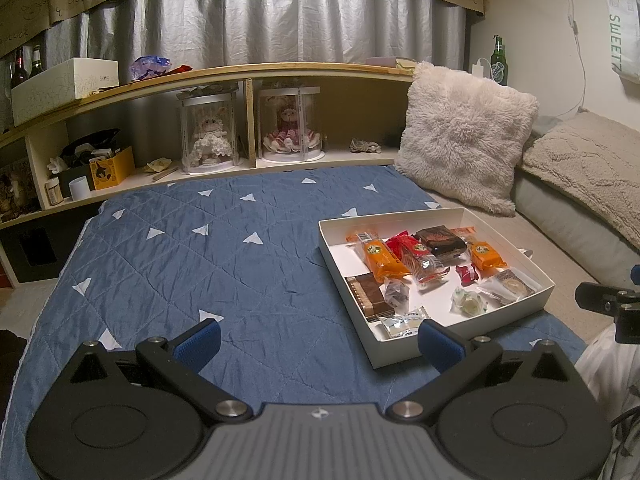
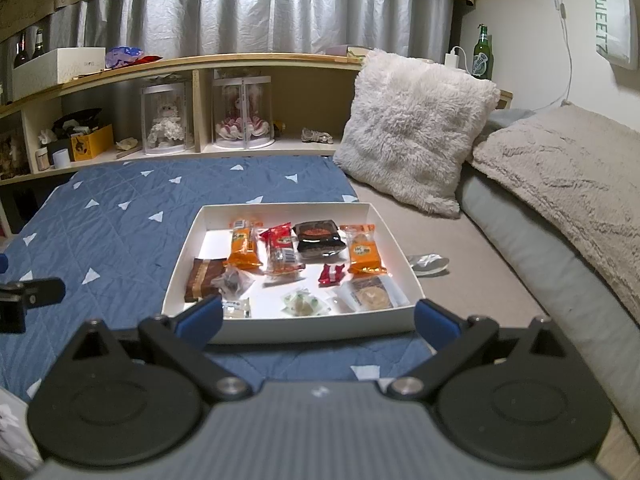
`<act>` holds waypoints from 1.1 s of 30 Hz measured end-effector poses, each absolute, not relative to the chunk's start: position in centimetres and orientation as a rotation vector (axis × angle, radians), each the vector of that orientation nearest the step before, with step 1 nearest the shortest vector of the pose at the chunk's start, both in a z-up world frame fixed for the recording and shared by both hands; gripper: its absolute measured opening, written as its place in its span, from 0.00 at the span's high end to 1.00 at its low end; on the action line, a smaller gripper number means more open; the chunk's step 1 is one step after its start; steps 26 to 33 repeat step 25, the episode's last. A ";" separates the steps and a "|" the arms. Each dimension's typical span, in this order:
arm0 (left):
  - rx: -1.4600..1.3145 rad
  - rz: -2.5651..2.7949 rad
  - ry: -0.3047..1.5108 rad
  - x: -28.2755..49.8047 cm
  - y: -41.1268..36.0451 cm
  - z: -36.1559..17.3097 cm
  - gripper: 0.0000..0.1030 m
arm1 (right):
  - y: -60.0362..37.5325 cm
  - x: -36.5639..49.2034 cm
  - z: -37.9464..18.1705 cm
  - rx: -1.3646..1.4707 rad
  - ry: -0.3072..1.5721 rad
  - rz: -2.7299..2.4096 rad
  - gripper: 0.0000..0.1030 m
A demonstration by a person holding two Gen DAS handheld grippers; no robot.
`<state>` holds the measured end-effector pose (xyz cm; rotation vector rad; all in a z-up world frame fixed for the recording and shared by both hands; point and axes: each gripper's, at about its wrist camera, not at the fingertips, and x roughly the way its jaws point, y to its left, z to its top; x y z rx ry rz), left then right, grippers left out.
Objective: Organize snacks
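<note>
At far left a shelf [image 2: 168,152] holds a yellow box [image 2: 91,142] and two dolls in clear cases [image 2: 240,116]. The blue quilt [image 1: 200,248] covers the bed. The left claw [image 1: 319,338] hangs over bare quilt, fingers spread wide and empty. The white box [image 2: 394,240] of snacks lies on the quilt's right edge; the right claw [image 2: 318,318], likewise spread and empty, sits just before its near wall, its left fingertip [image 2: 200,318] hiding the near-left corner. Labels on the wrappers are too small to read. A crumpled wrapper [image 2: 428,262] lies right of the box; a fluffy pillow [image 2: 412,132] stands beyond.
</note>
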<state>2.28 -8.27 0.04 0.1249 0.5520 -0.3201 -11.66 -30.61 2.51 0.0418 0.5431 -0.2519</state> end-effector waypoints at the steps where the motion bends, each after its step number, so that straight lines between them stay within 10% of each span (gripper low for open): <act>1: 0.125 -0.320 0.552 2.3 -8.3 0.0 0.00 | -30.5 -11.7 2.5 0.043 0.544 -0.252 0.01; 33: 0.122 -0.317 0.553 2.2 -8.2 0.1 0.00 | -30.0 -11.7 2.5 0.051 0.550 -0.254 0.01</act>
